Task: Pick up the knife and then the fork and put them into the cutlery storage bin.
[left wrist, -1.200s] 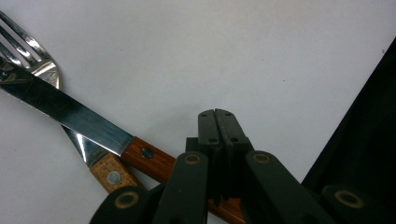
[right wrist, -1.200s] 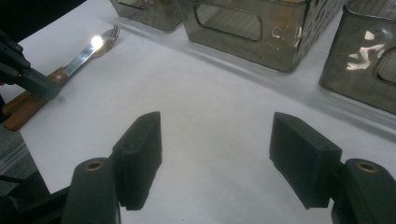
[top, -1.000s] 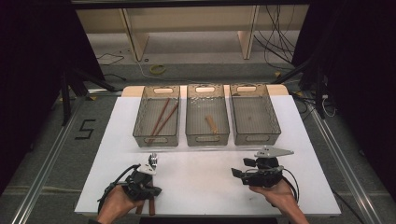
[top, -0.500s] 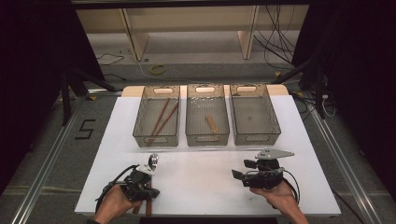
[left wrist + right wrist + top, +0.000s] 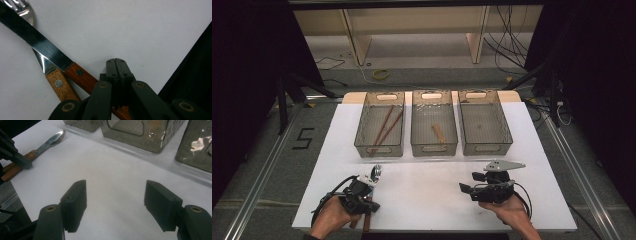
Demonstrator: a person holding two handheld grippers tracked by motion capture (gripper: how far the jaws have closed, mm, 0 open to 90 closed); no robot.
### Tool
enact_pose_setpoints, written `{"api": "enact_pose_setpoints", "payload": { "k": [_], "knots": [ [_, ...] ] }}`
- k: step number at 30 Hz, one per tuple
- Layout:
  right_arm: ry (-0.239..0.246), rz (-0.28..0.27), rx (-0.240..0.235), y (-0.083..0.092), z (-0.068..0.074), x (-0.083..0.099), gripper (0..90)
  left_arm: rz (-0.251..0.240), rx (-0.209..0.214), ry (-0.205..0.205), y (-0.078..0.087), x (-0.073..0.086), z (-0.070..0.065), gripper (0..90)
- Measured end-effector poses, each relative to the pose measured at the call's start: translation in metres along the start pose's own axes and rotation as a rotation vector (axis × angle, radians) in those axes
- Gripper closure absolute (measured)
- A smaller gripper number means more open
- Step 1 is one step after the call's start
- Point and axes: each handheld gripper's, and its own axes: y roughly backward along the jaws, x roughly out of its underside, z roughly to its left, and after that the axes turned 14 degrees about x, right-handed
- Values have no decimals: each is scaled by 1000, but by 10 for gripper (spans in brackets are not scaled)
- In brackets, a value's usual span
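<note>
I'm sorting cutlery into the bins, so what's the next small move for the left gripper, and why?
Probably open the left gripper and shift it over the knife handle. Its jaws look shut with nothing between the pads, just resting above the wooden handles of the knife and the fork, which lie crossed on the white table. The right gripper is open and holds nothing.

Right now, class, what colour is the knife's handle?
Reddish-brown wood, knife handle, clearest in the left gripper view.

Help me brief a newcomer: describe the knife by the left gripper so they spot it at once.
Start at the white table, near edge, at the left gripper. Two wood-handled utensils cross beneath it. The knife lies on top, with a flat, dark steel blade and darker reddish handle; its neighbour ends in fork tines.
</note>
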Motion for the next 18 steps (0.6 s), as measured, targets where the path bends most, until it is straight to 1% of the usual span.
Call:
{"api": "enact_pose_setpoints", "payload": {
  "k": [3,4,6,11,12,13,18],
  "knots": [
    [0,1,-1,0,0,0,355,0,-4,14,3,2,3,889],
    [0,1,-1,0,0,0,355,3,-11,19,4,2,4,889],
    [0,4,-2,0,0,0,355,17,-26,15,6,3,6,889],
    [-1,5,-2,-1,0,0,355,16,-41,39,11,4,12,889],
    [-1,5,-1,-1,0,0,356,18,-49,37,11,4,13,889],
    [-1,6,-2,-1,0,0,355,16,-49,42,12,4,13,889],
    [0,5,-1,0,0,0,355,11,-86,52,16,5,19,889]
  ]
}}
